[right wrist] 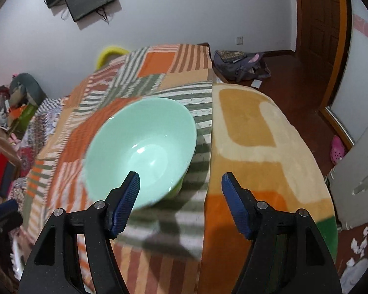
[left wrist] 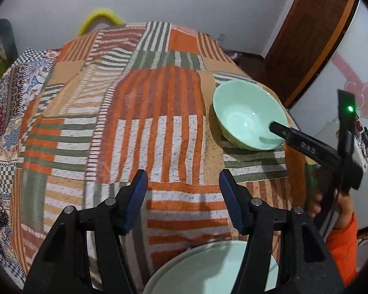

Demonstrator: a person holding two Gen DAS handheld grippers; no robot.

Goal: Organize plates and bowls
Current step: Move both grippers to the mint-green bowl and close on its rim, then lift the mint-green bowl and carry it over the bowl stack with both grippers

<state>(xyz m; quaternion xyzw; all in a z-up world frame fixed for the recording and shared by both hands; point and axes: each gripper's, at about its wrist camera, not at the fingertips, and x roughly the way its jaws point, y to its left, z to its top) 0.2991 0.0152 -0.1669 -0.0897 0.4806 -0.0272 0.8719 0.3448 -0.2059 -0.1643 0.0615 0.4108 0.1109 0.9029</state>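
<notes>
Striped patchwork bedspread (left wrist: 159, 112). Mint green bowl (left wrist: 249, 115) at 2 o'clock; pale plate (left wrist: 208, 269) at 6. Left gripper (left wrist: 182, 196) and right gripper (right wrist: 180, 191): jaws apart, empty.

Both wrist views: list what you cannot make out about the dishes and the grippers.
- Plate, left wrist view: cut off by the bottom edge and crossed by the left gripper; its full shape is hidden.
- Bowl, right wrist view: blurred, and its near rim sits behind a finger of the right gripper; contact cannot be told.
- Bowl's underside, both views: hidden by the bowl itself.
</notes>
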